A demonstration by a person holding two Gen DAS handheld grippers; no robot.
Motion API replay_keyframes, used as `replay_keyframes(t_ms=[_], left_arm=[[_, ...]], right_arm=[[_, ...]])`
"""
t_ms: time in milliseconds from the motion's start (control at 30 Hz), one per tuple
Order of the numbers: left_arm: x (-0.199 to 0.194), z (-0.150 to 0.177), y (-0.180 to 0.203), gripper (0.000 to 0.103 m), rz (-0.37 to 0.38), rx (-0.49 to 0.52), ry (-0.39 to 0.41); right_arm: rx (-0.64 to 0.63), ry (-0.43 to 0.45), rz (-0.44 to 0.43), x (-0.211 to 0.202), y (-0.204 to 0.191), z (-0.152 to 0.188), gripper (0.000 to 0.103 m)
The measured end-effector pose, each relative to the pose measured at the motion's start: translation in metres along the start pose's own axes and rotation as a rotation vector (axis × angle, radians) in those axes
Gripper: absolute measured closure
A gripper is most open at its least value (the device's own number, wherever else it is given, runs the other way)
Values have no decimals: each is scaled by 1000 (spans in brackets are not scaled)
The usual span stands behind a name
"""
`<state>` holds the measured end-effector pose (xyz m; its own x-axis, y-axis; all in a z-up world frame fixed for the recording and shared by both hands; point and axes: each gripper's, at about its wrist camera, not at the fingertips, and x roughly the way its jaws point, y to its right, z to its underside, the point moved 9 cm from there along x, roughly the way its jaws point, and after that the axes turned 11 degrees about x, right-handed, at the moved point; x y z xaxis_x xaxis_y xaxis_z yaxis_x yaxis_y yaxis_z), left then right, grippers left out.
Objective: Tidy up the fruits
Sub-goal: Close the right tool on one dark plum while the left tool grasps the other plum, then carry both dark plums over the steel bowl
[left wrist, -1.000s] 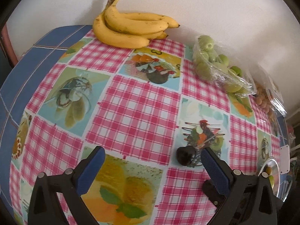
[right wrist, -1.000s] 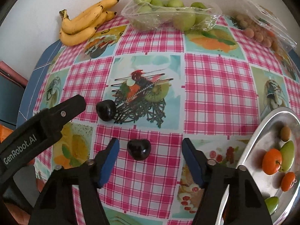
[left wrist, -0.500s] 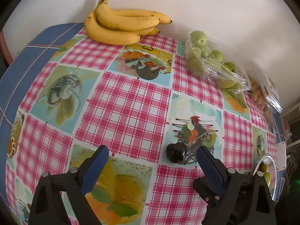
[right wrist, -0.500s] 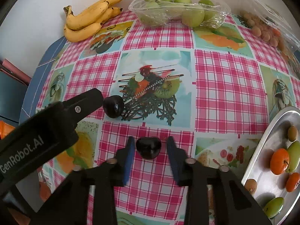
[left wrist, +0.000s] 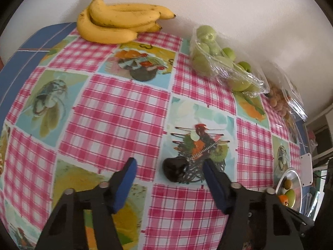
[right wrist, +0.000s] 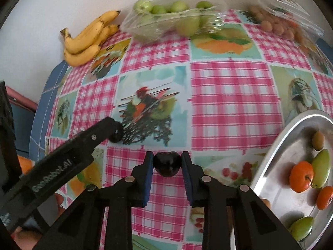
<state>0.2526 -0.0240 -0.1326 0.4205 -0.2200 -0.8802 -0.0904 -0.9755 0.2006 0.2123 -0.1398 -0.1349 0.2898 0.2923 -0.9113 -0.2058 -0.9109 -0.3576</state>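
Note:
Two dark, plum-like fruits lie on the checked tablecloth. My right gripper point(right wrist: 167, 160) is shut on one dark fruit point(right wrist: 167, 166), its blue pads pressing both sides just above the cloth. The other dark fruit point(left wrist: 173, 169) sits between the fingers of my left gripper point(left wrist: 168, 162), whose jaws are closing with a gap still on both sides. In the right wrist view, a black finger point(right wrist: 100, 131) of the left gripper hides most of that second fruit point(right wrist: 117, 138). A steel tray point(right wrist: 276, 145) with orange and green fruits lies to the right.
By the wall lie a bunch of bananas point(left wrist: 116, 25), a clear bag of green fruits point(left wrist: 218, 62) and a bag of small brown fruits point(left wrist: 278, 102). The steel tray point(left wrist: 280, 184) shows at the left view's right edge. A person's hand point(right wrist: 22, 236) holds the left gripper.
The right gripper's jaws closed onto the dark fruit and tilted slightly. The left gripper's jaws narrowed around the other dark fruit, which now lies between them.

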Motion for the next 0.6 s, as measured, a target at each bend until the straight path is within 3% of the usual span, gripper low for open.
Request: replay_keyframes(t_ms=[233, 600], left_arm=[[10, 4, 5, 72, 7, 10, -6], [-3, 6, -2, 72, 34, -37, 6]], right_arm=[[35, 9, -13, -5, 11, -5, 75], [51, 9, -7, -15, 16, -2, 75]])
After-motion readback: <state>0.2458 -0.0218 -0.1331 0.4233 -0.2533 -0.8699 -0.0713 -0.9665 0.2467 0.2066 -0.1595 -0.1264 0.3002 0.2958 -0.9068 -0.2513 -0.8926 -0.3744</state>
